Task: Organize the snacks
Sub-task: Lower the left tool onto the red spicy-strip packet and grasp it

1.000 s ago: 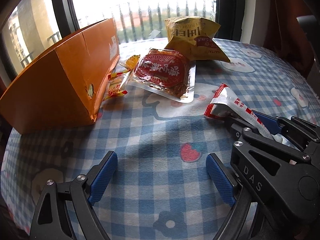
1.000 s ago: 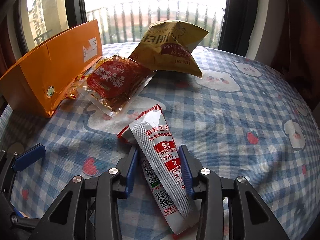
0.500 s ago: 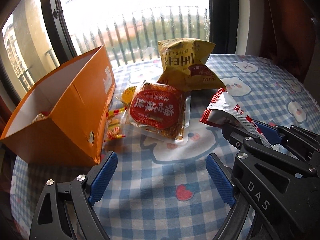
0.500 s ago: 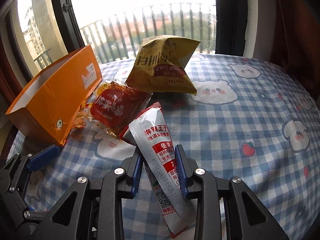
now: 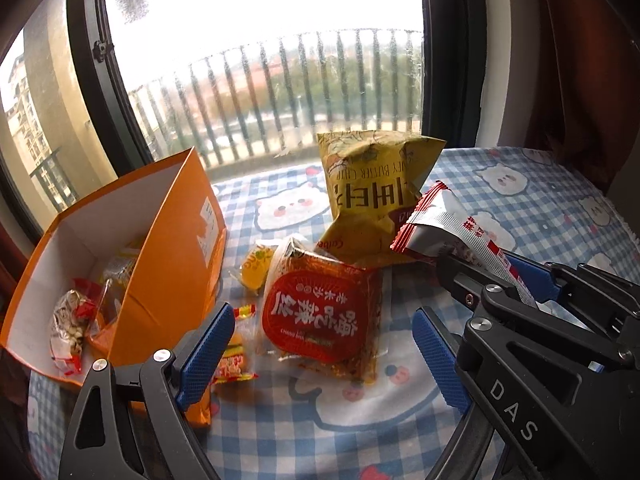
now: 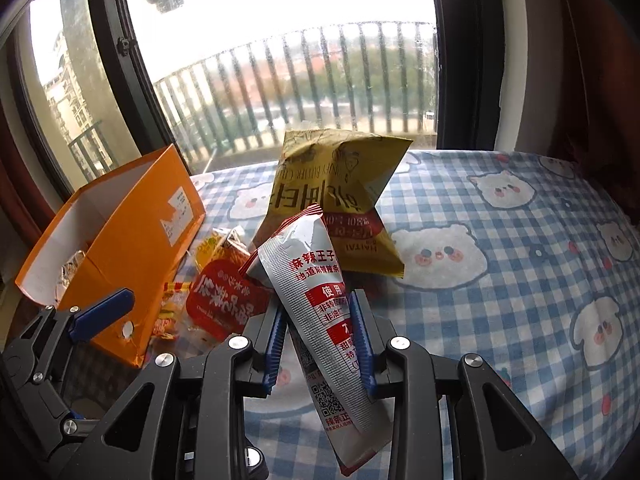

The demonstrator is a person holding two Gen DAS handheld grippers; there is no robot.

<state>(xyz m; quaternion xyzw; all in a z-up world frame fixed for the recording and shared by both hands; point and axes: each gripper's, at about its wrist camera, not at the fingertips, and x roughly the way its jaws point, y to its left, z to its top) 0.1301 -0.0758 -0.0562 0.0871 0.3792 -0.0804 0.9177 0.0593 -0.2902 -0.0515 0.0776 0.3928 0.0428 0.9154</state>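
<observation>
My right gripper is shut on a long silver-and-red snack packet, lifted off the table; the same packet shows at the right of the left wrist view. My left gripper hangs open and empty above a flat red-labelled snack pack. An open orange box stands at the left with several wrapped snacks inside. A yellow chip bag sits behind the red pack. Small candies and a yellow jelly cup lie beside the box.
A blue-and-white checked tablecloth with bear prints covers the table. A window with a railing runs along the far edge. A dark red curtain hangs at the right.
Both grippers have risen and moved toward the box; its inside now shows. The right gripper has lifted the silver packet off the cloth. The left gripper stays open.
</observation>
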